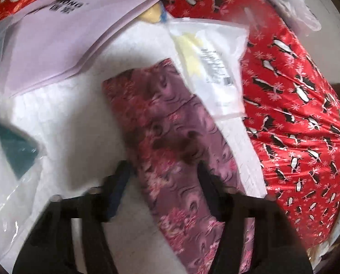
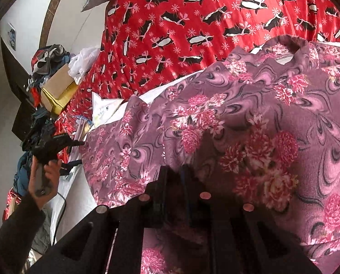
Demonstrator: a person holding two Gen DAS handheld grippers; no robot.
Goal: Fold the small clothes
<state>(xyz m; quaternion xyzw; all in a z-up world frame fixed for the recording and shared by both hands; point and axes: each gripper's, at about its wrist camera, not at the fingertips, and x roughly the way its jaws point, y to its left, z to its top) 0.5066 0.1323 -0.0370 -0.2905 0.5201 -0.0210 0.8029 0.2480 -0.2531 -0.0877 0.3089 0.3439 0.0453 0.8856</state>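
Jaws of the right gripper (image 2: 175, 175): drawn nearly together, with the tips sunk in the floral garment (image 2: 238, 118); a pinch of cloth appears to be held, though shadow hides the pads themselves. Jaws of the left gripper (image 1: 164, 173): set apart at a modest gap, with a long narrow strip of the same garment (image 1: 170, 137) lying flat beneath and between them; no pressing on the cloth is seen, so nothing is judged to be held. Garment: purple fleece with pink flowers, spread over a white sheet (image 1: 67, 125) on a red penguin-print cover (image 2: 181, 22), its collar (image 2: 291, 50) turned away from the right camera. From the right wrist view the left gripper (image 2: 77, 153), carried by a hand (image 2: 44, 175) in a dark sleeve, is placed at the garment's far left edge. Sundries: a clear plastic packet (image 1: 211, 68) overlapping the strip's far end, a pale booklet (image 1: 67, 34) and a cardboard box (image 2: 58, 84) beyond the cover. Step in hand, as judged: one side or sleeve is being prepared for folding inward, the body being anchored by the right gripper. Next move, as judged: the strip's edge must be closed upon by the left jaws and carried across the body, clear of the packet, while the right pinch is kept so that the cloth is not dragged.
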